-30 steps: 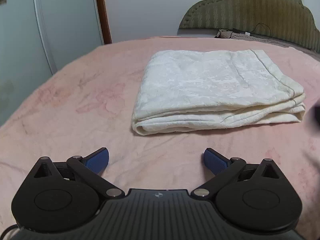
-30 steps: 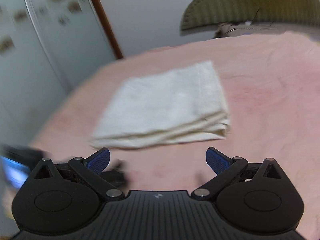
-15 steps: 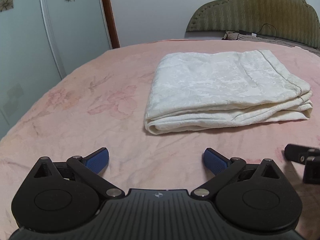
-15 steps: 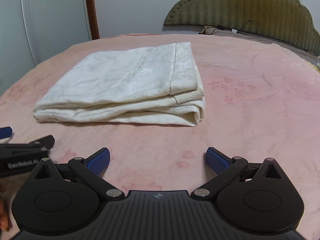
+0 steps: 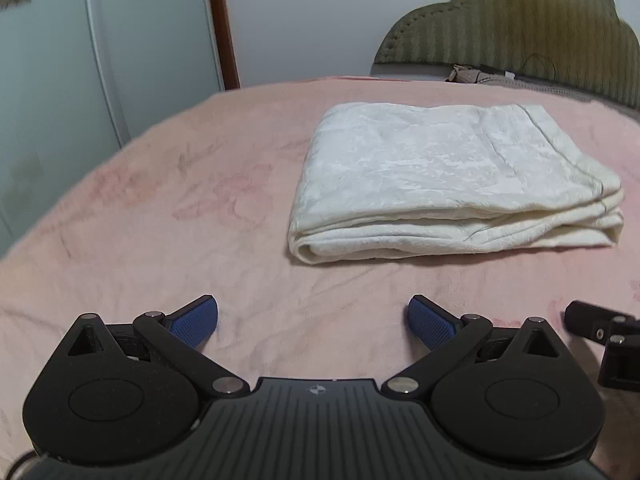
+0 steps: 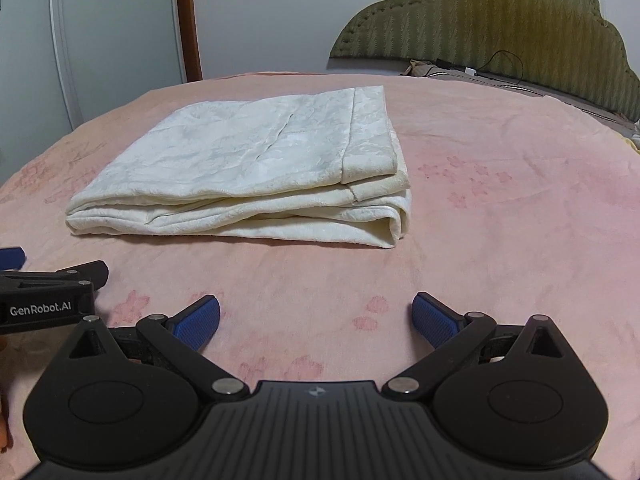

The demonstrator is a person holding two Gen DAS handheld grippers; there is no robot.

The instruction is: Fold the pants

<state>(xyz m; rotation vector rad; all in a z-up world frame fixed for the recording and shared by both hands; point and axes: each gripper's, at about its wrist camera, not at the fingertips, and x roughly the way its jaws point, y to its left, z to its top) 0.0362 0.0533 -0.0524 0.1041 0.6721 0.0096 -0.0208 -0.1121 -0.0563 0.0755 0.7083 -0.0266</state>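
Note:
The white pants (image 5: 448, 172) lie folded into a flat rectangular stack on the pink bedspread (image 5: 160, 220); they also show in the right wrist view (image 6: 256, 168). My left gripper (image 5: 313, 318) is open and empty, low over the bedspread, short of the stack's near edge. My right gripper (image 6: 316, 316) is open and empty, also short of the stack. Each gripper shows at the edge of the other's view: the right one at the right edge of the left wrist view (image 5: 608, 344), the left one at the left edge of the right wrist view (image 6: 48, 296).
An olive padded headboard (image 6: 480, 20) stands at the far end with cables (image 6: 472, 68) and a pillow below it. A frosted wardrobe door (image 5: 100, 60) with a brown frame (image 5: 222, 24) rises beyond the bed's left edge.
Both grippers have pulled back and steadied; the right wrist view swung from a blurred, tilted look to a level one. The pants have not moved. Both stay open.

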